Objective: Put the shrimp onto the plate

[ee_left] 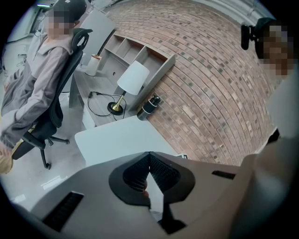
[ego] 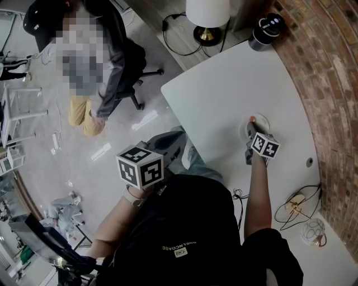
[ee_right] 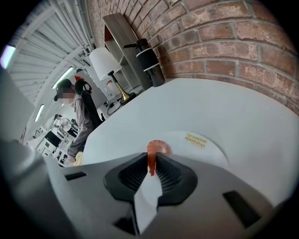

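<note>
An orange shrimp (ee_right: pixel 153 152) is pinched by its tail between the jaws of my right gripper (ee_right: pixel 152 162), which is shut on it. Its curled body sticks out just above the near rim of a white plate (ee_right: pixel 205 148). In the head view the right gripper (ego: pixel 251 124) is over the small white plate (ego: pixel 264 119) on the white table (ego: pixel 224 89), with the shrimp (ego: pixel 252 119) showing as an orange dot at its tip. My left gripper (ego: pixel 178 139) hangs off the table's left edge; its jaws (ee_left: pixel 149 158) meet at the tips with nothing between them.
A white lamp (ego: pixel 207 17) and a black cylinder (ego: pixel 267 27) stand at the table's far end. Cables (ego: pixel 296 204) and a round glass object (ego: pixel 314 232) lie at the near right. A brick wall (ego: pixel 330 84) runs along the right. A person (ego: pixel 89 56) is beside an office chair at left.
</note>
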Available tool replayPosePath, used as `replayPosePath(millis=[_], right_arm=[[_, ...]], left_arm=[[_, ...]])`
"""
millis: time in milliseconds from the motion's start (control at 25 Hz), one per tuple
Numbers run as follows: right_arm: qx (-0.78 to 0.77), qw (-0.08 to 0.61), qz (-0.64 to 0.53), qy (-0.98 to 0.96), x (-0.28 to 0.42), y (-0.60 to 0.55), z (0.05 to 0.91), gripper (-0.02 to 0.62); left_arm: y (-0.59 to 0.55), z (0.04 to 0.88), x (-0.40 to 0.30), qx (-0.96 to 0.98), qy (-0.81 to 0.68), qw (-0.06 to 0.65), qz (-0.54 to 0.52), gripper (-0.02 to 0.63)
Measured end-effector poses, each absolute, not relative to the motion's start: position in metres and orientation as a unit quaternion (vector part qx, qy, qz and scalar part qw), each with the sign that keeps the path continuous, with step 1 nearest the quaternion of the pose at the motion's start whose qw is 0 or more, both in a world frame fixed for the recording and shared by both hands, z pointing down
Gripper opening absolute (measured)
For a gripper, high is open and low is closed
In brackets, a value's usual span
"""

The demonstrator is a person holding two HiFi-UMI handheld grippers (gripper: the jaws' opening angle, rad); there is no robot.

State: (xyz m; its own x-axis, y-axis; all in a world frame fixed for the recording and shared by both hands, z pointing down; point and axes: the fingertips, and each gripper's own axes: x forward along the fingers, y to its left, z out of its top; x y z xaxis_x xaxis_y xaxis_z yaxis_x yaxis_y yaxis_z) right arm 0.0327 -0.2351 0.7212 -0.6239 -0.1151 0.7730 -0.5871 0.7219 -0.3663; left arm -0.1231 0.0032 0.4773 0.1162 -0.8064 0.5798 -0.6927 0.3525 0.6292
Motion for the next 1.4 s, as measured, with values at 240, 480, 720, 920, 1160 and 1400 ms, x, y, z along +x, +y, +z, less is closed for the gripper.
replayPosePath(millis=[240, 480, 720, 920, 1160, 1400], right_arm=[[0.209, 0.384, 0.316, -0.842, 0.031, -0.237, 0.723, 0.052], [0.209, 0.379, 0.328, -0.839, 0.031, -0.236, 0.723, 0.052], [0.215, 0.378, 0.338, -0.835, 0.034, -0.237, 0.722, 0.054], [0.222, 0.375, 0.336, -0.835, 0.038, -0.241, 0.717, 0.054], [0.233, 0.355, 0.335, -0.841, 0.041, -0.249, 0.701, 0.054], [0.244, 0.317, 0.324, -0.857, 0.043, -0.264, 0.664, 0.054]], left_arm=[[0.003, 0.478, -0.123, 0.564, -0.663, 0.489, -0.057, 0.003], [0.002, 0.478, -0.123, 0.564, -0.662, 0.489, -0.058, 0.003], [0.001, 0.478, -0.124, 0.565, -0.662, 0.489, -0.058, 0.003], [0.003, 0.477, -0.124, 0.565, -0.663, 0.488, -0.058, 0.003], [0.001, 0.476, -0.122, 0.571, -0.66, 0.486, -0.058, 0.003], [-0.006, 0.472, -0.117, 0.585, -0.651, 0.48, -0.055, 0.003]])
